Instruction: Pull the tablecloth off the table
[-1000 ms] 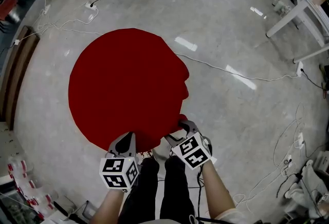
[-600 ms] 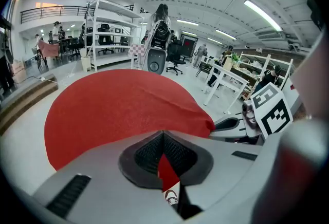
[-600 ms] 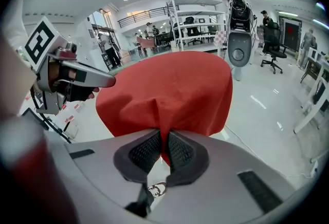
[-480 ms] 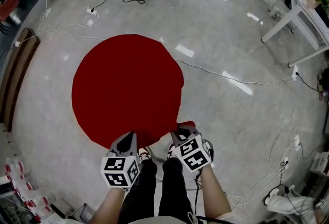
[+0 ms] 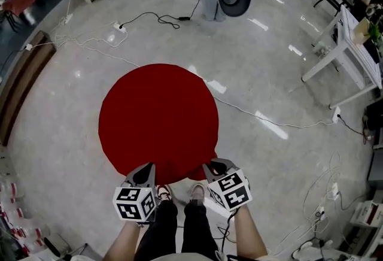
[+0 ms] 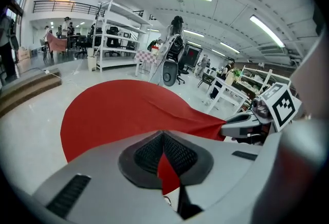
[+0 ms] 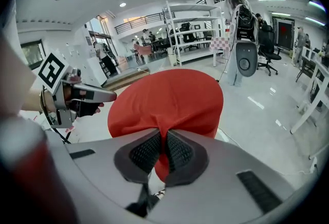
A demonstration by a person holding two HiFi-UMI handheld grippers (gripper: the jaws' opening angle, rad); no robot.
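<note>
Red tablecloth (image 5: 158, 116) looks thin, light and floppy imo. Both the left claw (image 5: 145, 171) and right claw (image 5: 215, 165) are pinched on its hem, lower centre of frame, which seems the best place to grab.

Bright ceiling striplights, floor glare — fisheye-warped edges

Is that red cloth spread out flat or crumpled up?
Mostly spread: the red cloth lies as a smooth disc. Only its near edge is gathered, pinched in the left gripper and right gripper.
</note>
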